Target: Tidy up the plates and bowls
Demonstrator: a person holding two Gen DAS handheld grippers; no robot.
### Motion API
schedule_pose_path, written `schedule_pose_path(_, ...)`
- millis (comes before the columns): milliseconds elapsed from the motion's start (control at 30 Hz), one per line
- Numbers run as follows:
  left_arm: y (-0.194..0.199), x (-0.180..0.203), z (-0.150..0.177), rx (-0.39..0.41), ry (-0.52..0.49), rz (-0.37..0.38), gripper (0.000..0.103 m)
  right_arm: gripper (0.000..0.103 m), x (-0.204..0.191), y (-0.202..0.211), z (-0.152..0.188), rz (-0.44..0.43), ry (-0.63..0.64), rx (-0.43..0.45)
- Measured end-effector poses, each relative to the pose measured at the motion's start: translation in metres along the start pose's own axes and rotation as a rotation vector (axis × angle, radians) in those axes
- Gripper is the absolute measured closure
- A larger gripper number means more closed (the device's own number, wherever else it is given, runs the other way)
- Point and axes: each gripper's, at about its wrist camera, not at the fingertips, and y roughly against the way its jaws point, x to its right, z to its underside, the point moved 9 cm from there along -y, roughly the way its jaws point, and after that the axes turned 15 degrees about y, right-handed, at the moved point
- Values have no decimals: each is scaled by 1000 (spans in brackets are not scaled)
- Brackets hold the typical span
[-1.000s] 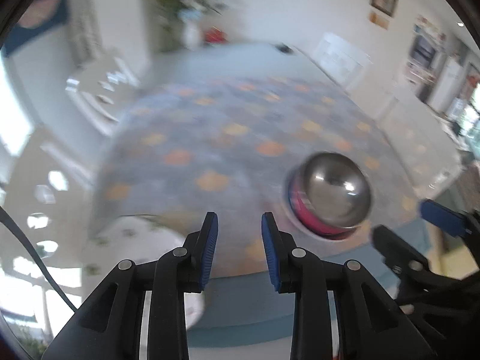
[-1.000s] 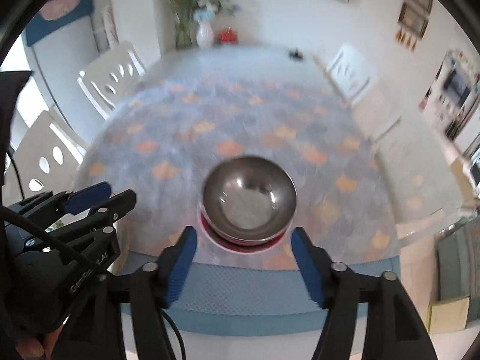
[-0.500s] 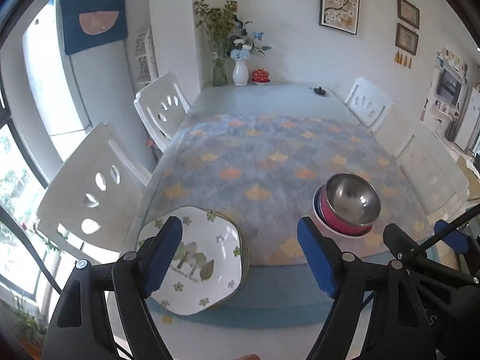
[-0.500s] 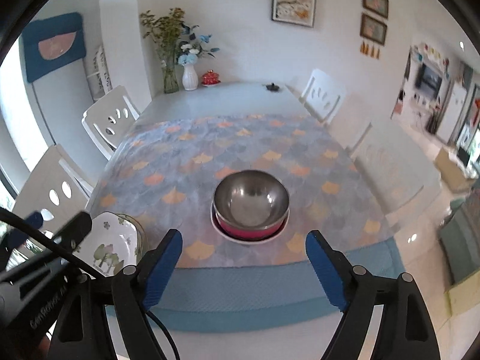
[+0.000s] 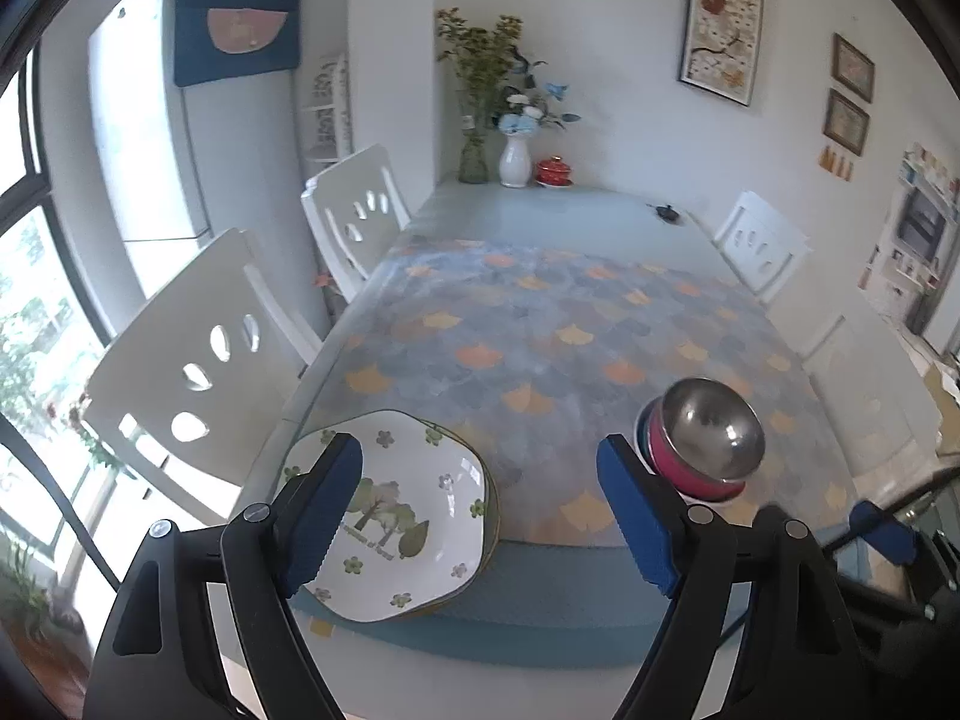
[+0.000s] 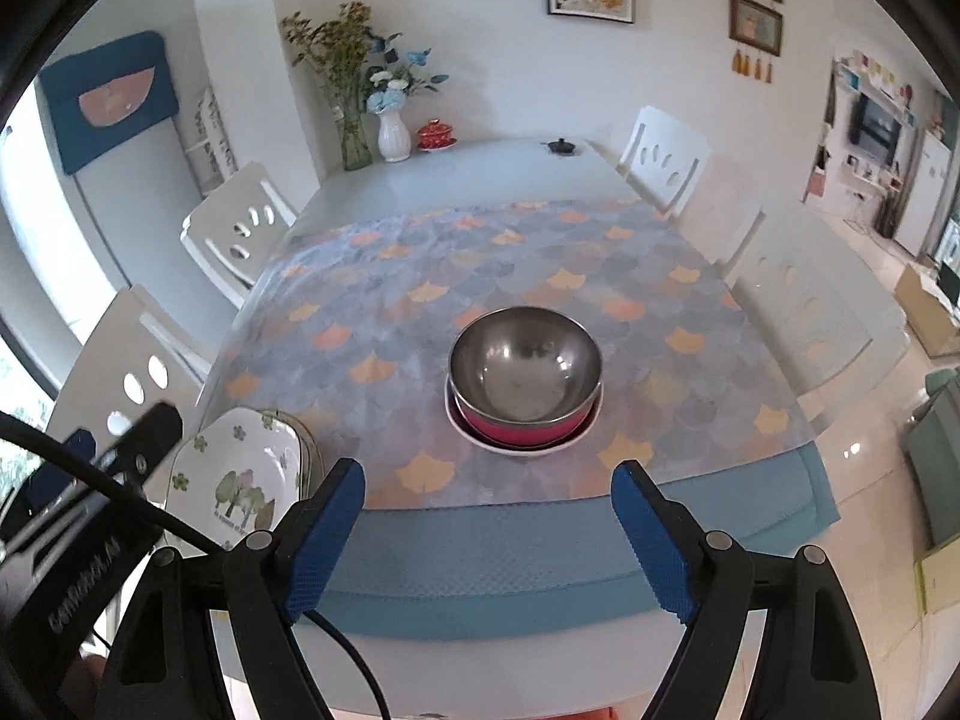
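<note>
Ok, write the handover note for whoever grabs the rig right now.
Left hand-held gripper: jaws have just been opening, now wide, nothing between them.
Right hand-held gripper: the same, just opened, empty.
Steel bowl sits nested in the pink bowl, on a white dish, mid-table near the front edge.
Floral plate tops a plate stack at the front left corner.
Done: bowls and plates each appear stacked.
Left: nothing else loose in view; check that both stacks sit steady.
</note>
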Motion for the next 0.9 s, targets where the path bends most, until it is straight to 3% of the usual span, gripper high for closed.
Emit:
schedule_pose_path(367, 7, 49, 12, -15, -66, -65, 24, 17, 25, 14, 5, 29, 141, 16)
schedule_pose_path(900, 35, 79, 31, 3, 3, -146, 24, 17, 75, 12, -1, -85, 153, 31)
